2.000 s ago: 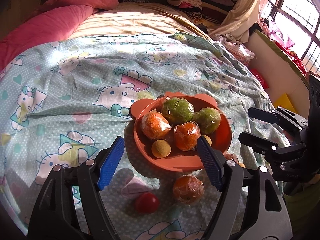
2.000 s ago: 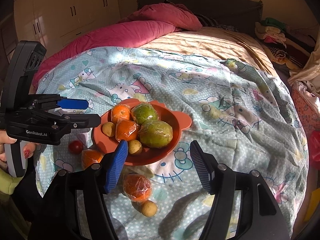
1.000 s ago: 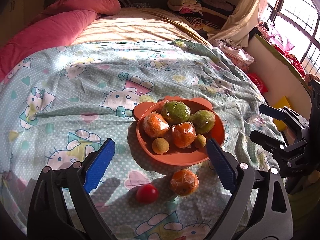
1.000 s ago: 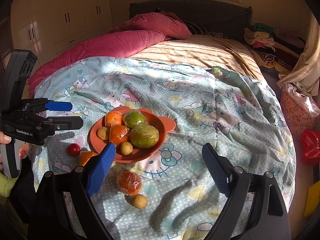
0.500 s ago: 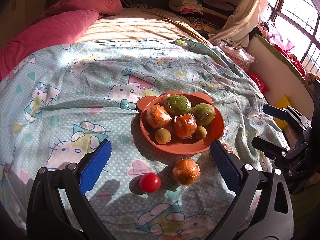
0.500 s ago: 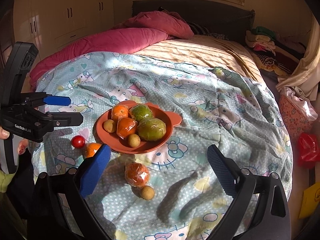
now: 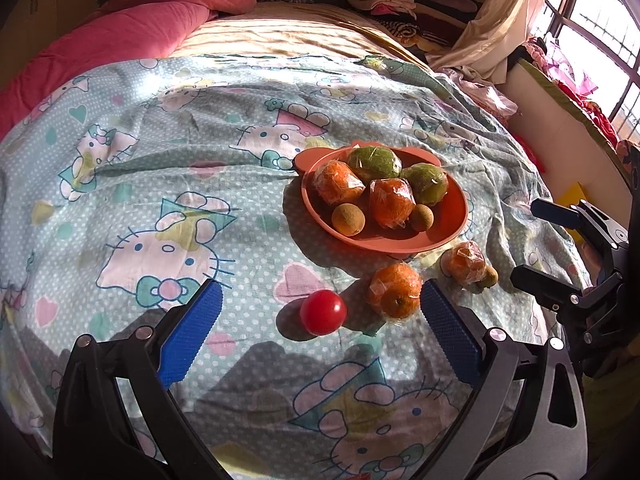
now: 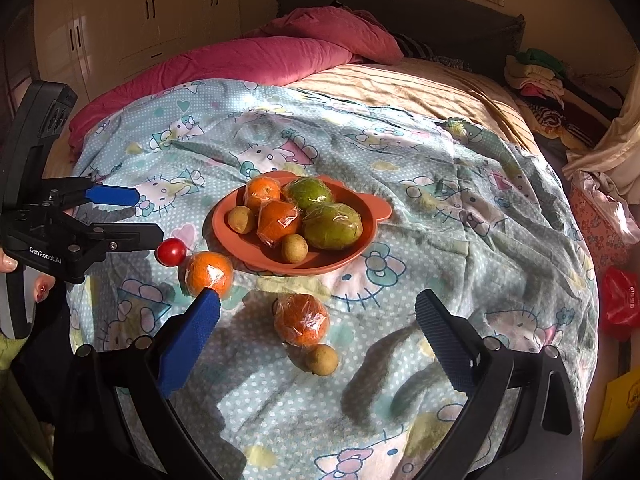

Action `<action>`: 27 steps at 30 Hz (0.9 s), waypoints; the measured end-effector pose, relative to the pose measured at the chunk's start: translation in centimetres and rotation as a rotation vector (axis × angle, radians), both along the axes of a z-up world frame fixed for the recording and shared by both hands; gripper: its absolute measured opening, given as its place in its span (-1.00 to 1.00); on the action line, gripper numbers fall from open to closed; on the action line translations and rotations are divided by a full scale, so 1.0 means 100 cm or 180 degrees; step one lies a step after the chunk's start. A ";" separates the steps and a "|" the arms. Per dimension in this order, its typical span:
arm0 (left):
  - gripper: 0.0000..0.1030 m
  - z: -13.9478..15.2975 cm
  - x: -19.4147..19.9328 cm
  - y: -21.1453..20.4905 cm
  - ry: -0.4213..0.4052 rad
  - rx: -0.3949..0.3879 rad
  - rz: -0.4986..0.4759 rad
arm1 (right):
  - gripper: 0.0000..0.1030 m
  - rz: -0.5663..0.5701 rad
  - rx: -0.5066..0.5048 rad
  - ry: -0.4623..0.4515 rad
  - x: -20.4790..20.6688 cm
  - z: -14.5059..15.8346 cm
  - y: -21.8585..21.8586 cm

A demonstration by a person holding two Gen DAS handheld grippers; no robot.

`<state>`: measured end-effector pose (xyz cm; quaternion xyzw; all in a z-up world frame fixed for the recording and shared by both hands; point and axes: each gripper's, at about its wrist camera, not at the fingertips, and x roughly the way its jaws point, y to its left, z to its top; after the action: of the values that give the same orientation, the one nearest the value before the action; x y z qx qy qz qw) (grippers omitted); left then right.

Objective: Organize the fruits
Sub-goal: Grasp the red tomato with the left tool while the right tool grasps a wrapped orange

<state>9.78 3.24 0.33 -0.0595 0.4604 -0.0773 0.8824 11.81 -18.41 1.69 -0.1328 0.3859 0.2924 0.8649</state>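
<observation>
An orange bear-eared plate (image 7: 456,216) (image 8: 374,208) on the bed holds two wrapped oranges, two wrapped green fruits and two small brown fruits. Loose on the sheet lie a red tomato (image 7: 323,312) (image 8: 171,252), a wrapped orange (image 7: 394,290) (image 8: 209,273), a second wrapped orange (image 7: 463,262) (image 8: 302,319) and a small brown fruit (image 7: 489,278) (image 8: 321,354). My left gripper (image 7: 316,336) (image 8: 132,214) is open and empty, with the tomato just ahead between its fingers. My right gripper (image 8: 316,342) (image 7: 532,240) is open and empty, above the second orange and brown fruit.
A Hello Kitty sheet (image 7: 160,200) covers the near bed. A pink duvet (image 8: 248,60) lies at the head. Folded clothes (image 8: 536,72) are piled at the far right. A red bag (image 8: 620,304) and a window (image 7: 592,20) are beside the bed.
Both grippers have pulled back from the plate and opened wider. The loose tomato and oranges now show ahead of the fingers.
</observation>
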 end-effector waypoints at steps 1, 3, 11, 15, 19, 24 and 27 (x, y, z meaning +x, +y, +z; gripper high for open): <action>0.81 -0.002 -0.002 0.001 0.0005 0.0007 0.0010 | 0.90 -0.0005 -0.0011 0.0004 -0.001 -0.001 0.000; 0.81 -0.006 -0.005 0.002 0.0028 0.0006 0.0011 | 0.91 -0.0004 -0.0020 0.0023 -0.001 -0.004 0.000; 0.81 -0.025 -0.011 0.004 0.0140 0.0118 0.0025 | 0.91 -0.0017 -0.0133 0.0074 -0.002 -0.019 0.001; 0.81 -0.032 -0.010 0.004 0.0188 0.0135 0.0043 | 0.91 -0.0003 -0.0178 0.0095 0.002 -0.026 0.003; 0.81 -0.035 -0.008 0.003 0.0195 0.0134 0.0022 | 0.90 0.0024 -0.0181 0.0141 0.007 -0.032 0.004; 0.68 -0.035 -0.006 0.002 0.0183 0.0103 -0.0026 | 0.84 0.0095 -0.0215 0.0167 0.011 -0.038 0.010; 0.51 -0.036 -0.004 0.001 0.0179 0.0096 -0.0049 | 0.49 0.0142 -0.0209 0.0241 0.013 -0.041 0.013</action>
<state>9.35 3.35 -3.27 -0.0448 0.4865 -0.0754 0.8693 13.15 -17.13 -2.42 -0.1584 0.4247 0.3036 0.8381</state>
